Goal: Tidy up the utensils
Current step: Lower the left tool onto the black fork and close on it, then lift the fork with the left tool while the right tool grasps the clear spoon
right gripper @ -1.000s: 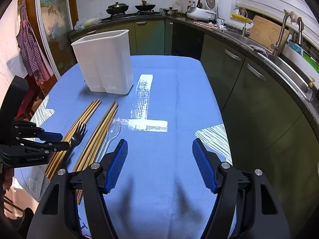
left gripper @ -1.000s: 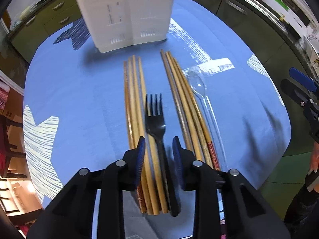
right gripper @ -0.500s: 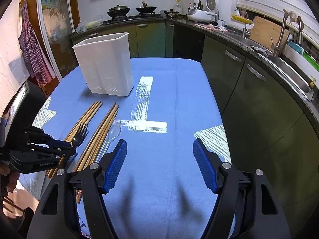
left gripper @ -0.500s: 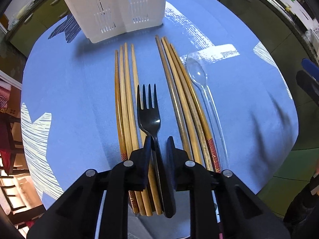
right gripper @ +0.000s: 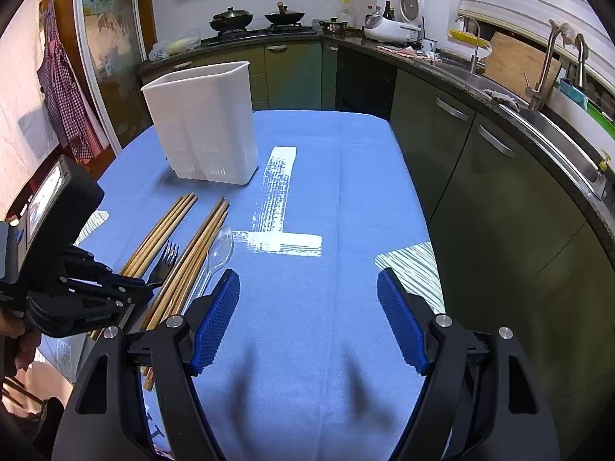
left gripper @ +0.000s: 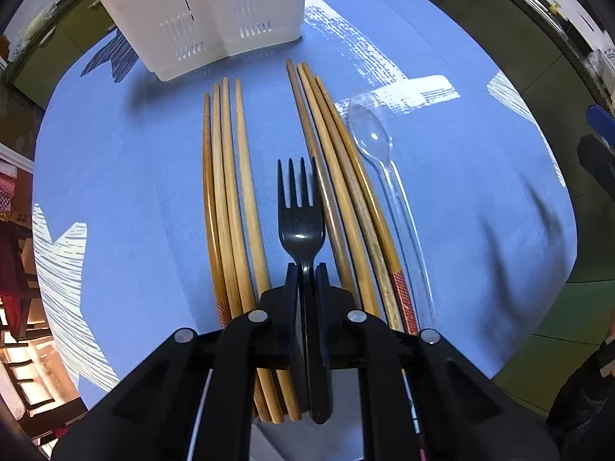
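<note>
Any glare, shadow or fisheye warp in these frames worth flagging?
Left wrist view: glare spot on the black fork; clear spoon nearly vanishes against the blue tablecloth; chopsticks bow from fisheye. Right wrist view: right hand-held gripper casts soft shadows on the cloth; counter edges curve.

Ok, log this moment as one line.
left tongs: shut on black fork handle | right tongs: open, holding nothing | chopsticks, clear spoon: on blue cloth | white caddy: upright

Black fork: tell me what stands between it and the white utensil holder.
Nothing visible. The left gripper is shut on the black fork; ahead is bare blue tablecloth up to the white utensil holder, with chopsticks alongside only.
</note>
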A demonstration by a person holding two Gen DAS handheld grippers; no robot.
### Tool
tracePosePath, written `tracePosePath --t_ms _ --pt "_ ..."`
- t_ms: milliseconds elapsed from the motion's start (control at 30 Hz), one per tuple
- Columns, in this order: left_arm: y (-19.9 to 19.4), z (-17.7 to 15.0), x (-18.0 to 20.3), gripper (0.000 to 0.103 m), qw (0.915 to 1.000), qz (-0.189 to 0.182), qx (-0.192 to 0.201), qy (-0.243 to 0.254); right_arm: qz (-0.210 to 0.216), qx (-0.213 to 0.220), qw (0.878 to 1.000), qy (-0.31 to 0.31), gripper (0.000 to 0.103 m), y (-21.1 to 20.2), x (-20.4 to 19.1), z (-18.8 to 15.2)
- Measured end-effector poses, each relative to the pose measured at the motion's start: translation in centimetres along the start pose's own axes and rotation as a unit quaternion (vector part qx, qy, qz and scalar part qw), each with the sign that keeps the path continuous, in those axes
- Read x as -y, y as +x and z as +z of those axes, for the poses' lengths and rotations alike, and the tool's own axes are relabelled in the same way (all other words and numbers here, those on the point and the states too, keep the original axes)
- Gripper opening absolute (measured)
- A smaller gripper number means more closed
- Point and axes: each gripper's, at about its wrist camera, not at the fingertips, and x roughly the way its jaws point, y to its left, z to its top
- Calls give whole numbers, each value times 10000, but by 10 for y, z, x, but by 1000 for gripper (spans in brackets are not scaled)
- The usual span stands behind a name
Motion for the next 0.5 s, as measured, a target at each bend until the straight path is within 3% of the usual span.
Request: tracePosePath --t_ms 300,500 --pt "-6 2 -3 9 9998 -1 175 -23 -9 -229 9997 -64 74 8 -2 6" --pt "-31 2 -11 9 9980 -175 602 -114 469 -1002 9938 -41 74 37 -16 22"
